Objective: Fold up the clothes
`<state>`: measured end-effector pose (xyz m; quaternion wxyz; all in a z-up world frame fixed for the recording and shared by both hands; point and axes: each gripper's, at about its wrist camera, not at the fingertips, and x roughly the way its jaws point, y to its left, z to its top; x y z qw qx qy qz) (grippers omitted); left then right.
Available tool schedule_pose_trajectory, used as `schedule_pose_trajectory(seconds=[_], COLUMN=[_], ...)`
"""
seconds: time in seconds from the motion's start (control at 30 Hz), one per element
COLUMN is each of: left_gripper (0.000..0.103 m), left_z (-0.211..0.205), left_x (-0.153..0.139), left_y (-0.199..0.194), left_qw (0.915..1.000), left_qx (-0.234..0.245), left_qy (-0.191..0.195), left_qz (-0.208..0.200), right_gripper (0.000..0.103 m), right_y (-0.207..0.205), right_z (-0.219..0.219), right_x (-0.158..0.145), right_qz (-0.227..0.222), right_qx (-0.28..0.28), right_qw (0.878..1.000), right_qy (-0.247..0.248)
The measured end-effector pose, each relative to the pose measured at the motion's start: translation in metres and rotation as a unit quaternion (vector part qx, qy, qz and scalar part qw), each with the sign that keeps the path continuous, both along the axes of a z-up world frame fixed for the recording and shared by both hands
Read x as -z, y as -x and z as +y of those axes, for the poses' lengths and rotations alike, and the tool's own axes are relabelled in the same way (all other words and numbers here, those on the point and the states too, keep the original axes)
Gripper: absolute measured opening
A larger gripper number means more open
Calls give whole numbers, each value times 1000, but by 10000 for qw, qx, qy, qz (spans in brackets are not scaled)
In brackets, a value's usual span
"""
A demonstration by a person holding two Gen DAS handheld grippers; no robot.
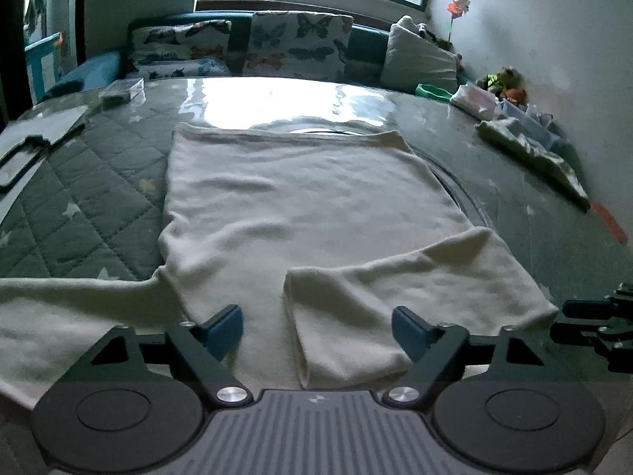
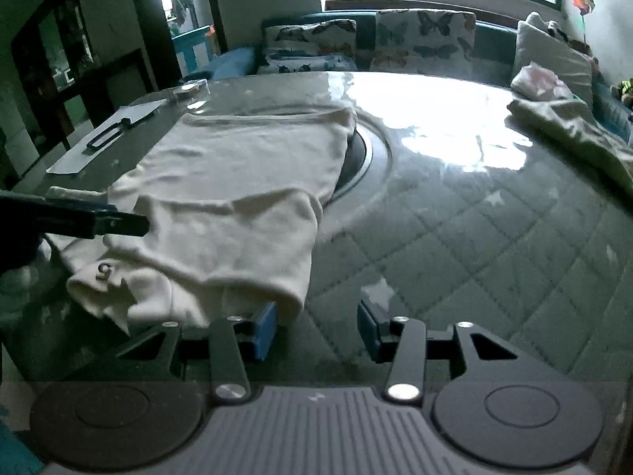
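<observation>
The left gripper (image 1: 316,330) has its two blue fingers spread wide, with nothing in them. It hangs low over the near part of the cream shirt (image 1: 300,198). The right gripper (image 2: 316,330) is wide open too and holds nothing. Its left finger (image 2: 266,330) sits just beside the folded sleeve's edge, or may touch it; I cannot tell which.

In the left view, the right sleeve (image 1: 415,297) is already folded in, lying across the shirt from 3 o'clock toward the middle. The left sleeve (image 1: 59,308) sticks straight out at 9 o'clock. So I think the sleeve step is half done. The next move looks like a job for the left gripper: go to the 9 o'clock sleeve, pinch its end, and bring it in over the body.

The shirt lies flat on the quilted table cover (image 1: 91,206), its far hem at 12 o'clock. The sleeve at 9 o'clock runs close to the near table edge, so it could slip off. At 10 o'clock sit a flat paper with a dark tool (image 1: 23,154) and a small clear box (image 1: 120,91). At 2 o'clock is a pile of other clothes (image 1: 530,154). There is open room at 3 o'clock. Butterfly cushions (image 1: 300,45) are far back.
</observation>
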<state>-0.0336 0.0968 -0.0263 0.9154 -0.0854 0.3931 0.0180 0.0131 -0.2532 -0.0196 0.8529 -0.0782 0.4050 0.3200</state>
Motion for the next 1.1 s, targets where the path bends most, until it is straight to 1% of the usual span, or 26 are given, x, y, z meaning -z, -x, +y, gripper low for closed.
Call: schedule_pose_trajectory(seconds=[0.07,0.1,0.17,0.2,0.27,0.33,0.37,0.4,0.47,0.53,0.63,0.7,0.77,0.83,0.9,0.97,1.0,1.03,1.1], left_gripper=[67,63,42,37,22,16,10,7,5,5,10,23,44,46,46,41,36,22,10], left_z=[-4,-5,-7,-6,-5,-3,-1,0,4,5,6,5,4,2,2,-1,-3,-5,-7], left_x=[0,0,0,-1,-1,-3,-5,-6,-10,-13,-12,-11,-9,-7,-5,-3,-2,-1,-2], left_y=[-1,-1,-1,-1,-2,-2,-2,-2,-1,0,2,3,4,5,5,4,4,4,4], left_qw=[9999,9998,9994,9993,9992,9992,9993,9993,9995,9995,9995,9995,9994,9993,9995,9994,9993,9991,9987], left_qx=[22,32,32,24,-11,-32,-42,-52,-70,-35,36,58,69,65,85,135,162,175,142], left_qy=[-143,-205,-334,-360,-401,-395,-377,-359,-271,-272,-251,-269,-319,-343,-279,-302,-320,-382,-466], left_qz=[-23,-34,-43,-39,-26,-38,-55,-72,-122,-185,-179,-138,-104,-92,-70,-62,-59,-73,-113], right_gripper=[45,45,45,44,44,44,44,44,44,42,38,37,37,37,37,37,37,37,37], right_y=[0,0,0,1,2,4,5,5,7,11,18,21,21,21,21,20,20,20,20], right_z=[-1,-2,-3,-3,-1,3,6,8,12,17,24,26,28,28,28,28,28,28,28], right_x=[3,5,8,8,9,10,11,11,13,14,15,15,15,16,16,17,17,17,18], right_qz=[0,0,1,7,-52,-92,-110,-131,-231,-392,-652,-732,-792,-823,-826,-823,-824,-829,-857], right_qx=[98,147,244,271,271,253,247,240,230,205,120,69,54,43,34,30,30,36,45], right_qw=[9999,9998,9993,9991,9990,9990,9989,9989,9989,9989,9978,9973,9968,9965,9965,9965,9965,9965,9962], right_qy=[-106,-160,-266,-321,-348,-368,-373,-376,-327,-179,56,90,134,150,147,139,136,139,159])
